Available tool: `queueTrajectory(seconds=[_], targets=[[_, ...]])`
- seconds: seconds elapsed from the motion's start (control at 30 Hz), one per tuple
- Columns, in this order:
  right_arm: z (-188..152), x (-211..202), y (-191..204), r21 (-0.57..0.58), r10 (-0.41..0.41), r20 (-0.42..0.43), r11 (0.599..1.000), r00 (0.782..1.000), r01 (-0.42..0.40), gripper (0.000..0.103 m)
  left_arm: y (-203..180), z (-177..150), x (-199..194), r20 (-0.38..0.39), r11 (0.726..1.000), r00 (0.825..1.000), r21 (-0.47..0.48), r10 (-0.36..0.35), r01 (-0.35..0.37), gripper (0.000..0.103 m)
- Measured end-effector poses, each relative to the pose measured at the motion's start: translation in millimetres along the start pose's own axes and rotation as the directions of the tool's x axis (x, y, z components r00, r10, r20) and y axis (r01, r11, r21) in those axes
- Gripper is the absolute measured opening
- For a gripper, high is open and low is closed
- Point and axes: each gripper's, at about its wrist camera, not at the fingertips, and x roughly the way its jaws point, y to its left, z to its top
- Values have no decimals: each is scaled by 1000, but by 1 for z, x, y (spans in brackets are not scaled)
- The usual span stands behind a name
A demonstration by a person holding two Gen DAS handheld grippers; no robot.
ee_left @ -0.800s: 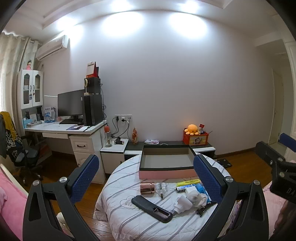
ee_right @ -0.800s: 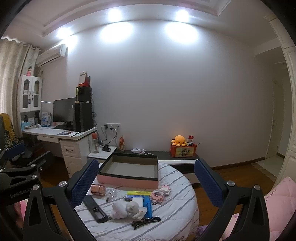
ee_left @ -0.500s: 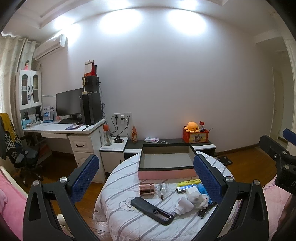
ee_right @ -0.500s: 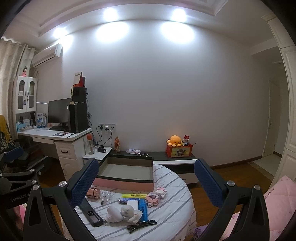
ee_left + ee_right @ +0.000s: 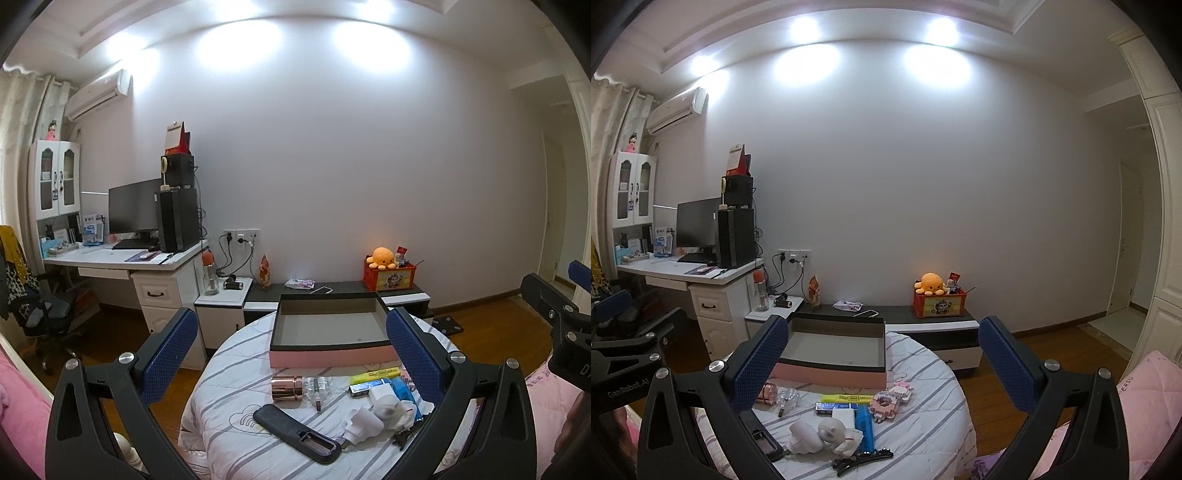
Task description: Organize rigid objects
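Observation:
A round table point(image 5: 221, 402) with a striped cloth holds an empty pink box point(image 5: 328, 328) with a dark rim at its far side. In front of the box lie a copper cap point(image 5: 286, 386), a clear bottle point(image 5: 317, 389), a black remote point(image 5: 295, 432), a yellow highlighter point(image 5: 375, 376), a white figurine point(image 5: 384, 406) and a black hair clip point(image 5: 860, 459). A pink block toy point(image 5: 890, 400) shows in the right wrist view. My left gripper point(image 5: 288, 354) and my right gripper point(image 5: 882, 365) both hover open above the table's near side, holding nothing.
A white desk point(image 5: 125, 258) with a monitor and a speaker stands at the left, a low cabinet point(image 5: 332, 288) with an orange plush behind the table. Wood floor lies around the table, and pink bedding point(image 5: 1145, 391) at the right.
Both grippers have drifted slightly, so the table and box sit a little differently in each view. Both have stayed open and nothing on the table has moved.

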Motion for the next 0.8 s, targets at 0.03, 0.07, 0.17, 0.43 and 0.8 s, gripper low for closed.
queueTrajectory(seconds=[0.03,0.07,0.17,0.43,0.8], targets=[[0,1,0,0,0,-2,1000,1000,0,103,1,-1,1,1,1000,1000,-1,2,-2,103],[0,2,0,0,2,-3,1000,1000,-2,103,1,-1,2,1,1000,1000,-1,5,-5,103],[0,4,1,-3,3,-4,1000,1000,-3,103,3,-2,2,15,1000,1000,-11,22,-22,103],[1,4,5,-10,16,11,1000,1000,-16,103,10,-2,-1,51,999,998,-26,43,-42,103],[1,3,9,-16,27,41,1000,999,-27,103,7,-5,-8,107,999,993,5,39,-40,103]])
